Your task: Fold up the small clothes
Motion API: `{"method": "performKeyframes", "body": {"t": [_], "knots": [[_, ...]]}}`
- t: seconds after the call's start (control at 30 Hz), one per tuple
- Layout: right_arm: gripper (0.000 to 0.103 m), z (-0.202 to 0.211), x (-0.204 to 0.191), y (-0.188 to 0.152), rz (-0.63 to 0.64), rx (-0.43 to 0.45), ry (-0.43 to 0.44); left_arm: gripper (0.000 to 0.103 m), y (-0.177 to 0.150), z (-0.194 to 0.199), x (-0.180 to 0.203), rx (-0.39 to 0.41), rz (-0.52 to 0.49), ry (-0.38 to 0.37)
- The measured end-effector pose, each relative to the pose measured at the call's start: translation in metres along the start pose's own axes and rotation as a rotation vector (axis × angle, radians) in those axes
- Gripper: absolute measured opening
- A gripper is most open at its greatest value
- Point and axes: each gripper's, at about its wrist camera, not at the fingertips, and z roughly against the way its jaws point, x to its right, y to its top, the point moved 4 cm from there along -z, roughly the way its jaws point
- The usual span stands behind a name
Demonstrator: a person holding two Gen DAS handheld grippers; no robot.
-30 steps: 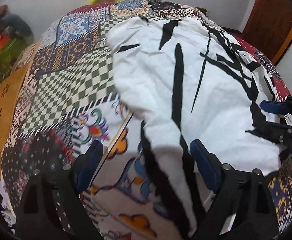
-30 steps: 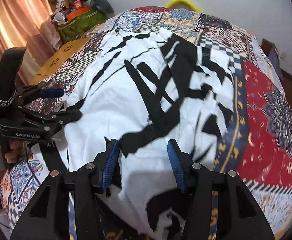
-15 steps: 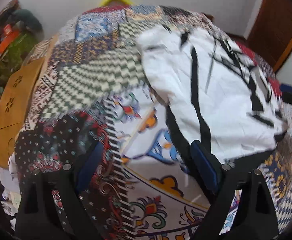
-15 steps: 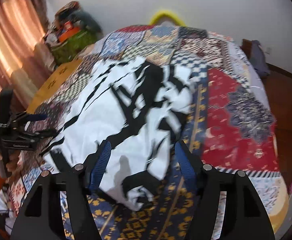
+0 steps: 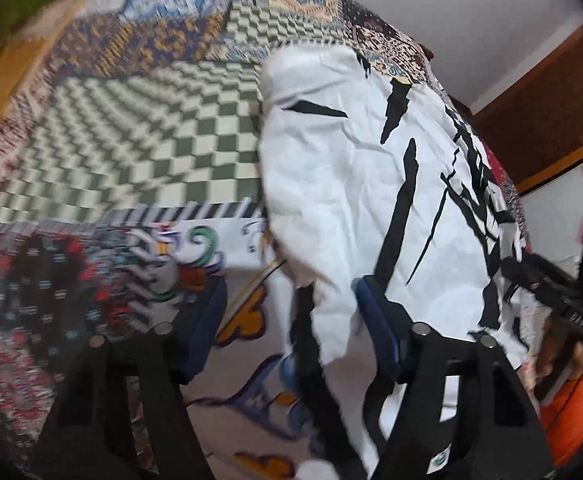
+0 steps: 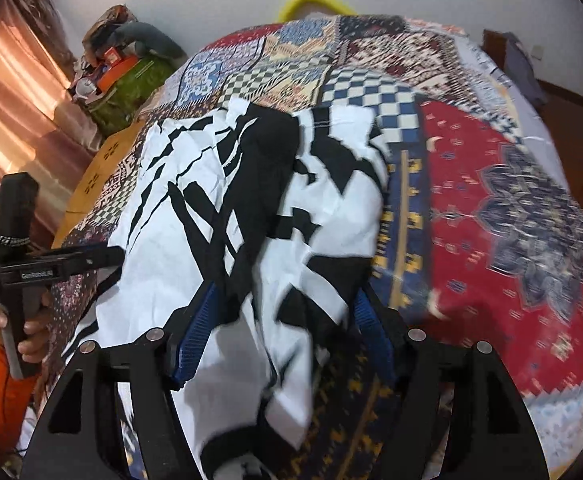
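A white garment with black streaks (image 5: 351, 184) lies spread on the patchwork bedspread (image 5: 139, 136); it also shows in the right wrist view (image 6: 251, 208). My left gripper (image 5: 291, 320) is open at the garment's near left edge, and a flap of cloth hangs between its blue pads (image 5: 375, 328). My right gripper (image 6: 279, 336) is open over the garment's near right corner, with cloth lying between its blue pads (image 6: 195, 336). Each gripper shows at the side of the other's view.
The bedspread (image 6: 491, 208) covers a bed with a wooden edge (image 6: 91, 184) on the left. Cluttered bags (image 6: 123, 76) and a pink curtain (image 6: 7, 120) stand beyond it. A brown wooden door (image 5: 539, 112) is at the right.
Both grippers rose and pulled back half a second ago, then came down again onto the garment's near edge. Both stayed open. The garment lies much as before.
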Motion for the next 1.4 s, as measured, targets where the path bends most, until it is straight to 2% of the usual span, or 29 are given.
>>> {"method": "performKeyframes", "body": {"t": [0.13, 0.23, 0.3, 0.33, 0.37, 0.4, 0.57, 0.63, 0.73, 1.0, 1.23, 1.4], "knots": [[0.070, -0.007, -0.009, 0.008, 0.019, 0.025, 0.017, 0.066, 0.007, -0.006, 0.009, 0.014, -0.030, -0.041], [0.070, -0.011, -0.014, 0.010, 0.027, 0.045, 0.023, 0.065, 0.011, -0.011, 0.015, 0.018, -0.051, -0.044], [0.067, -0.013, -0.016, 0.012, 0.030, 0.051, 0.019, 0.055, 0.013, -0.013, 0.018, 0.023, -0.058, -0.051], [0.064, -0.015, -0.018, 0.013, 0.040, 0.054, 0.010, 0.043, 0.014, -0.014, 0.020, 0.021, -0.057, -0.066], [0.057, -0.016, -0.020, 0.014, 0.049, 0.054, 0.002, 0.036, 0.015, -0.014, 0.020, 0.016, -0.048, -0.086], [0.047, -0.018, -0.023, 0.014, 0.068, 0.049, -0.015, 0.034, 0.015, -0.014, 0.020, 0.017, -0.041, -0.089], [0.021, -0.018, -0.030, 0.018, 0.111, 0.032, -0.015, 0.011, 0.014, -0.008, 0.026, 0.053, -0.062, -0.058], [0.016, -0.009, -0.030, 0.019, 0.076, 0.070, 0.020, 0.008, 0.014, 0.001, 0.030, 0.079, -0.071, -0.045], [0.014, 0.004, -0.034, 0.020, 0.054, 0.106, 0.040, 0.007, 0.014, 0.026, 0.039, 0.144, -0.103, -0.026], [0.013, 0.046, -0.085, 0.028, 0.121, 0.195, 0.056, 0.006, 0.008, 0.109, 0.047, 0.319, -0.176, 0.058], [0.013, 0.069, -0.148, 0.041, 0.199, 0.262, 0.074, 0.006, -0.001, 0.179, 0.015, 0.425, -0.143, 0.079], [0.013, 0.060, -0.198, 0.044, 0.237, 0.271, 0.114, 0.006, -0.014, 0.216, -0.024, 0.471, -0.112, 0.130]]}}
